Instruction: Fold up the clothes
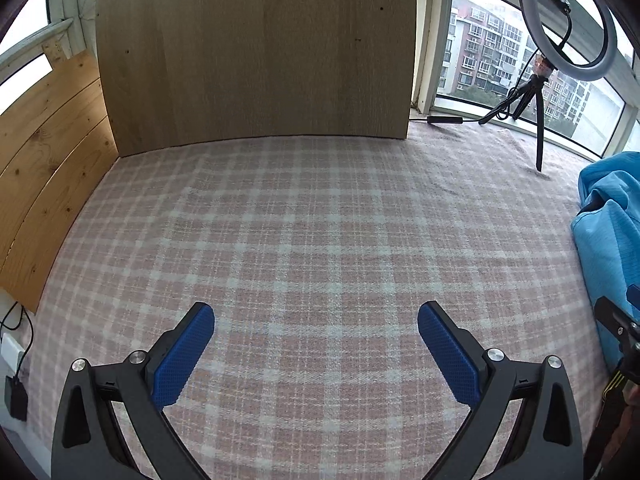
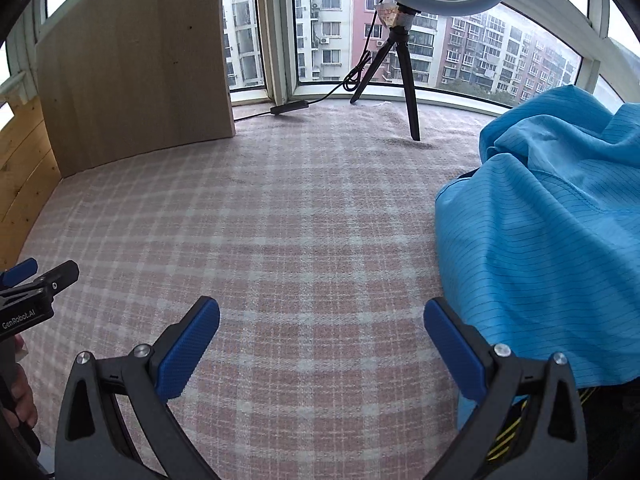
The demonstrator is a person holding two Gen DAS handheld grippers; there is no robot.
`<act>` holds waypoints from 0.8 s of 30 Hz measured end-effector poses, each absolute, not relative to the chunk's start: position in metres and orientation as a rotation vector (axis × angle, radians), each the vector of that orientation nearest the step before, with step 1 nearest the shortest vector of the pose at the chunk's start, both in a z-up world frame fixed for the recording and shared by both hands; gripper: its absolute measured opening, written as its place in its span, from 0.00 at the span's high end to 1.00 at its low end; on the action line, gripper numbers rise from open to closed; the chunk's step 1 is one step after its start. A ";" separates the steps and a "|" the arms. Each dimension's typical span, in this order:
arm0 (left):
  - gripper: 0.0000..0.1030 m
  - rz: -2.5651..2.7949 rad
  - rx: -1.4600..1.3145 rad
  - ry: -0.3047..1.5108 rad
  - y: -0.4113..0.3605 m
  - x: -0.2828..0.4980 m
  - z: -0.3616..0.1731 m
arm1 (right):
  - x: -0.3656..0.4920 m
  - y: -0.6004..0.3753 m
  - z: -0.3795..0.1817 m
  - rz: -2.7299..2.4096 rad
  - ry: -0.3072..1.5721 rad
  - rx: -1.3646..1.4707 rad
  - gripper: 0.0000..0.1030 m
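Observation:
A crumpled bright blue garment (image 2: 548, 216) with thin dark stripes lies heaped on the right side of the pink plaid bedcover (image 2: 304, 216). My right gripper (image 2: 322, 330) is open just left of the heap, its right finger beside the cloth's edge, nothing between its blue pads. My left gripper (image 1: 316, 338) is open over bare plaid, well left of the garment (image 1: 612, 240), which shows only at that view's right edge. The left gripper's tip (image 2: 36, 276) also appears at the far left of the right wrist view.
A wooden board (image 1: 256, 52) stands upright at the back, with pine planks (image 1: 44, 168) to its left. A ring light on a black tripod (image 2: 400, 52) stands by the window, its cable (image 2: 288, 108) trailing on the cover. A charger and cable (image 1: 16, 392) hang at the bed's left edge.

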State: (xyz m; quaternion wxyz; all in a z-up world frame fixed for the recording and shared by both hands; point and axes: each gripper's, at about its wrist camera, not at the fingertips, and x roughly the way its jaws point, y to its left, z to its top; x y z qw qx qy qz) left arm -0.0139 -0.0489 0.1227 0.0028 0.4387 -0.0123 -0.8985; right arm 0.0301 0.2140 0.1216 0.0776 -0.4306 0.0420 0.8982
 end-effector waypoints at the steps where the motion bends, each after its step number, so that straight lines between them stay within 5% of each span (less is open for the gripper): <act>1: 0.01 -2.827 1.348 -0.041 -0.051 -0.011 0.133 | 0.035 0.211 0.129 2.697 0.122 -1.277 0.00; 11: 0.01 -2.992 1.073 -0.022 -0.067 0.038 0.227 | 0.085 0.198 0.209 2.731 0.159 -1.097 0.00; 24: 0.01 -3.242 1.000 -0.100 -0.060 0.056 0.268 | 0.144 0.228 0.260 2.566 0.242 -0.911 0.00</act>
